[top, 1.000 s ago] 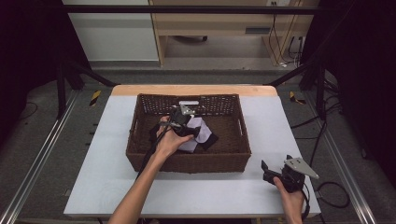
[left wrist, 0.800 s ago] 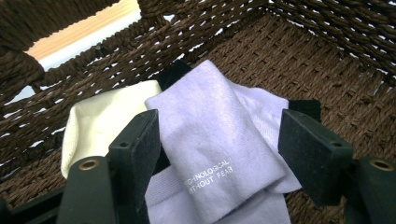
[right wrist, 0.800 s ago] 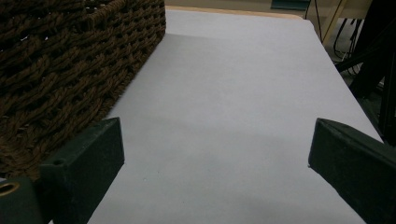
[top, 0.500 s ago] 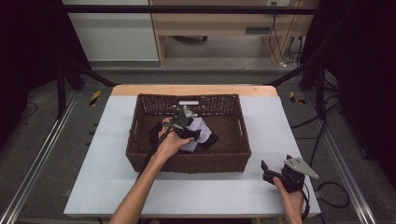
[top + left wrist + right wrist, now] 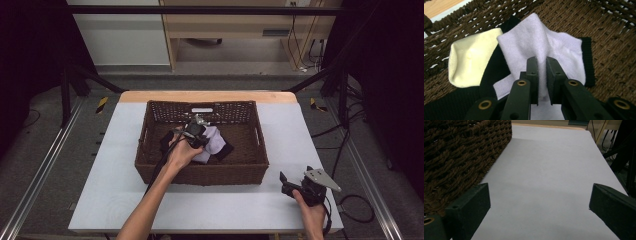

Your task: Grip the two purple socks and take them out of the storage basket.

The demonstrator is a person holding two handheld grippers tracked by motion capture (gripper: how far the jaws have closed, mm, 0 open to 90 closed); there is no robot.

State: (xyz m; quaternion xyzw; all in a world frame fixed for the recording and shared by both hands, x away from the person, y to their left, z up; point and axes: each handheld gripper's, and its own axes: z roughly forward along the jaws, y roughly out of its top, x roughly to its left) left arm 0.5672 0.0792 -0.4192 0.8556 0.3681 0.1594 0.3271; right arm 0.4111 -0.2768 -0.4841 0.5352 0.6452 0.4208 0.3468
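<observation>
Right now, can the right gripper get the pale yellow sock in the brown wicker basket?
Probably not yet. The right gripper rests open outside the brown wicker basket, whose wall stands between it and the pale yellow sock.

A dark brown woven weave is being shown by the basket [image 5: 150, 150], its wicker strands crossing in an open lattice along the walls. A pale lilac-white knit is being displayed by the white sock [image 5: 541, 45], and a creamy pale yellow by the cream sock [image 5: 471, 62] beside it. Plain black ribbed cloth is being shown by the black sock [image 5: 491, 72] beneath them. Matt black jaws with small brass-coloured rivets are being shown by the left hand-held gripper [image 5: 542, 62]. A light grey surface with a light wooden far edge is being presented by the worktop [image 5: 110, 180]
</observation>
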